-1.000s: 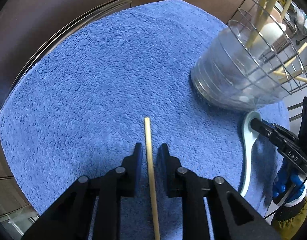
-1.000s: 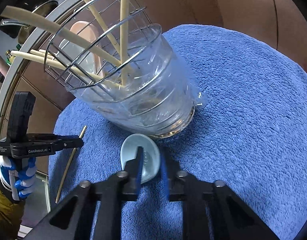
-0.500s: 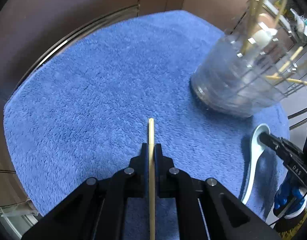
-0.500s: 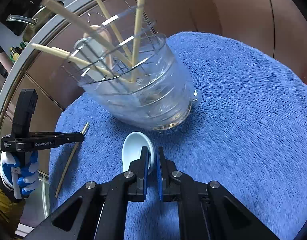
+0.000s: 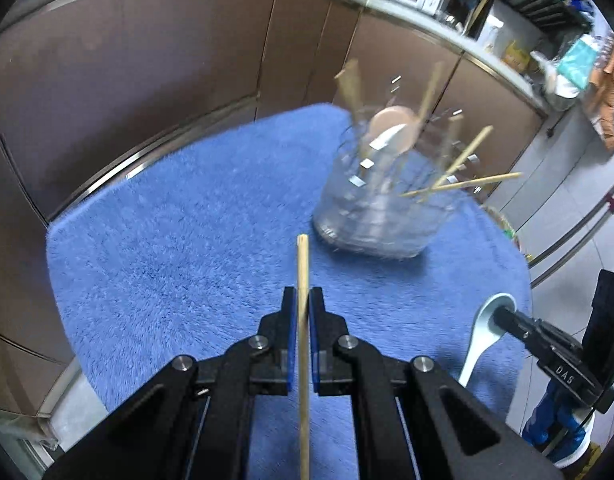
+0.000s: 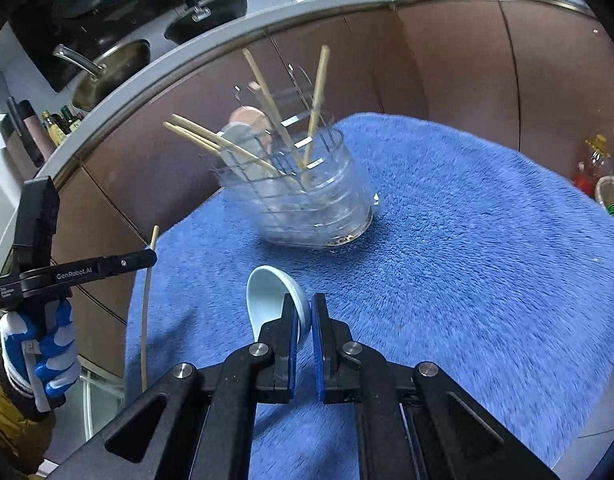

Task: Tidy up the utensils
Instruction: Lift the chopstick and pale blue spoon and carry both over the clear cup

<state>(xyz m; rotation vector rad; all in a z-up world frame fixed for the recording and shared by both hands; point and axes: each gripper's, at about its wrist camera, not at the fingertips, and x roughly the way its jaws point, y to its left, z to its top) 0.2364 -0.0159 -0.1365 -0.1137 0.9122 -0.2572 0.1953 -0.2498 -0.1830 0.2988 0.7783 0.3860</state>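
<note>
Covering most of both frames, a blue fleecy towel (image 5: 167, 248) lies over the bench, with brown cabinet doors (image 5: 147, 60) curving behind it along the top. Next in size is the clear holder (image 5: 383, 204), a see-through tub with a wire basket inside; it stands on the towel right of centre in the left wrist view and just above centre in the right wrist view. Several wooden chopsticks (image 6: 317, 100) and a pinkish spoon (image 5: 395, 128) lean out of it at angles, blurred in the left view.

My left tongs (image 5: 303, 308) fill the bottom middle of their own frame, clamped narrow on one chopstick (image 5: 302, 264), which runs straight up between the pads and pokes out beyond the tips, clear of the towel. From the right wrist I see the same tongs at the left edge, in my blue-and-white gloved hand (image 6: 47, 344).

My right tongs (image 6: 303, 316) sit at the bottom middle of their frame, pinched on the rim of a pale blue soup spoon (image 6: 271, 296), whose bowl shows just left of the tips.
</note>
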